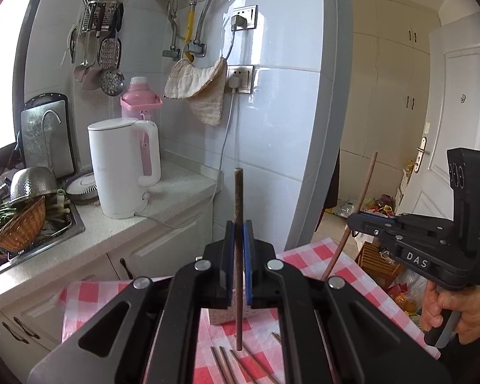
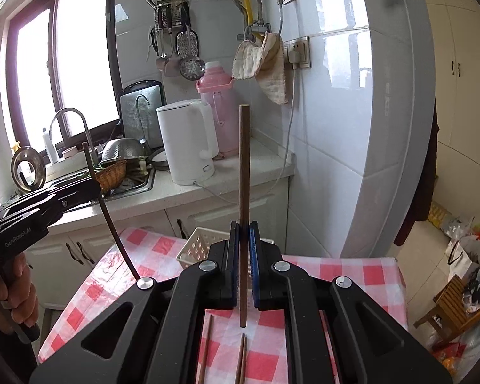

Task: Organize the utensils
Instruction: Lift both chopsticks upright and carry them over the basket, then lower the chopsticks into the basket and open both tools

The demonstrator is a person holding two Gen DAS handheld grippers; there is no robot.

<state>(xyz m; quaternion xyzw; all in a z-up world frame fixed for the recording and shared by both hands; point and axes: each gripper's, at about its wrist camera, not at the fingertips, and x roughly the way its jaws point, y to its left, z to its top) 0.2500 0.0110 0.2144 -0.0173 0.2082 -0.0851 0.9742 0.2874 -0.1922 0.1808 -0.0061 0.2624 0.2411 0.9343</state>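
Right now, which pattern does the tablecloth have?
Red-and-white checks on the tablecloth; clearest in the right wrist view.

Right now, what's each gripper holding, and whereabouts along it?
The left gripper pinches one chopstick near its middle, upright. The right gripper pinches another chopstick below its middle, also upright.

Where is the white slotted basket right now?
In the right wrist view, the white basket stands on the checked tablecloth at the table's far edge, just beyond and left of the right gripper.
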